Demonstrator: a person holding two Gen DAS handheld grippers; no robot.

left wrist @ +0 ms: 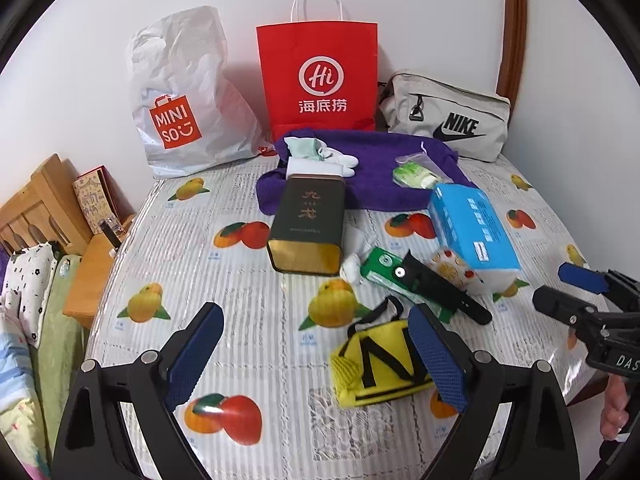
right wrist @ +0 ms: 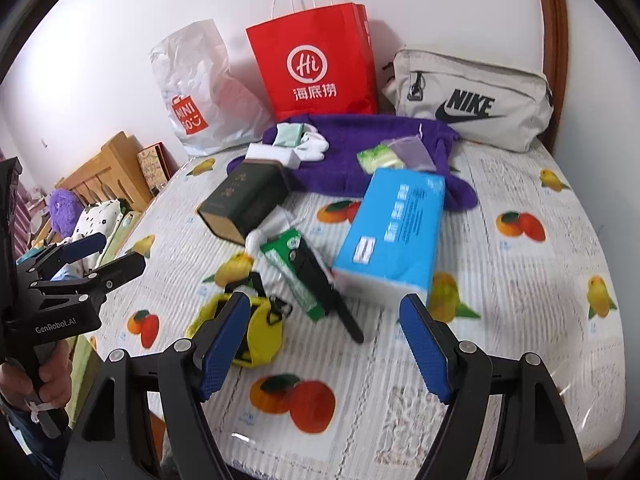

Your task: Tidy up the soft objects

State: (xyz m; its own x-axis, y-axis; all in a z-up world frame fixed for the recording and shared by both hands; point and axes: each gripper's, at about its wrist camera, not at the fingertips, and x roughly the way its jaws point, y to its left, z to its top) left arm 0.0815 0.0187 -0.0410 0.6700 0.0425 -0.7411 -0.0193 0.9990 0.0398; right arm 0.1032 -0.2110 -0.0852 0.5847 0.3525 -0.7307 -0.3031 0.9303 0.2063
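Fruit-print table with a load of stuff dumped on it. Far left against the wall, white Miniso bag, then red paper bag, then grey Nike pouch on the right. Just in front of those, purple towel spread out with socks on top at its left end. Nearer, dark tea tin, green packet under a black strap, blue tissue pack. Yellow pouch closest. Left gripper wide open, holding nothing, right pad in front of that pouch. Right gripper also spread apart, empty, hovering over the cloth
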